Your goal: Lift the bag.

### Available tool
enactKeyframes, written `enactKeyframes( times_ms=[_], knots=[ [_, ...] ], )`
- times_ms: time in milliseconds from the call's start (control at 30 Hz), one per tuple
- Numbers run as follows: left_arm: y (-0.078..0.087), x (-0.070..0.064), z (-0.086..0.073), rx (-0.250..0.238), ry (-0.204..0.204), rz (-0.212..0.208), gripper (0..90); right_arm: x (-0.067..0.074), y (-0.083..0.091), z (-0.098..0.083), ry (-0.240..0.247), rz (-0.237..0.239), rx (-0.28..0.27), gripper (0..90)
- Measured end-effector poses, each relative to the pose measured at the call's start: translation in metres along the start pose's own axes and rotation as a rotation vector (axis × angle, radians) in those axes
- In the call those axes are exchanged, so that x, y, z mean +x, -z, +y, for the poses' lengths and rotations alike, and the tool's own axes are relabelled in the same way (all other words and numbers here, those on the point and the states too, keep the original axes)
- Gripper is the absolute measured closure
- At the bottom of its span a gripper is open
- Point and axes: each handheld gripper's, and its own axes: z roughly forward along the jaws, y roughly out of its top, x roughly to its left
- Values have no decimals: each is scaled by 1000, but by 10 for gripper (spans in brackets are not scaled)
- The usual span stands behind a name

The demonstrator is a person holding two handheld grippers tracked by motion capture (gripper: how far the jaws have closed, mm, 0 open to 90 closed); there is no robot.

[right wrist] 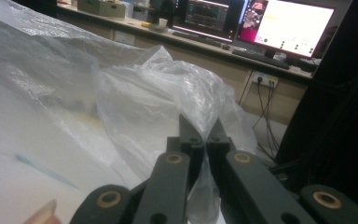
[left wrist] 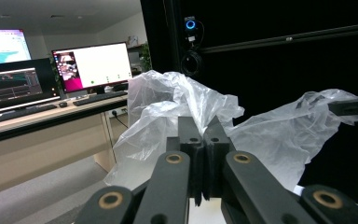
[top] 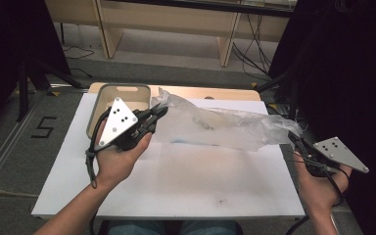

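Much of the clear plastic bag (top: 215, 128) is hard to read: it is see-through and crumpled, so its edges melt into the white worktop (top: 176, 181), and a dark smudge and a faint blue streak inside or under it cannot be made out as anything in particular. The grey bin (top: 120, 95) at the far left of the worktop is partly covered by the left gripper (top: 159, 113) and its three-cornered plate. The right gripper (top: 293, 139) sits at the right edge of the worktop against a dark curtain, where its black jaws are difficult to separate from the background in the high view. The bag is stretched between the two grippers, lifted off the worktop along its upper edge, its lower part sagging toward the surface. In the left gripper view the jaws are pressed together on a bunched corner of the bag (left wrist: 177, 100), the film billowing up just beyond their tips, and the other gripper shows far off at the right edge holding the opposite end. In the right gripper view the jaws are likewise closed tight, with a fold of the bag (right wrist: 168, 98) pinched between them and spreading away to the left.
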Motion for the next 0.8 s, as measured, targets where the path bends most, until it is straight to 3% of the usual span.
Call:
enactKeyframes(
  times_ms=[300,800],
  knots=[
    [-16,13,-13,34,-24,69,891,1,-13,-2,-13,2,5,900],
    [-44,28,-40,132,-29,124,890,16,-54,-2,-19,30,34,900]
  ],
)
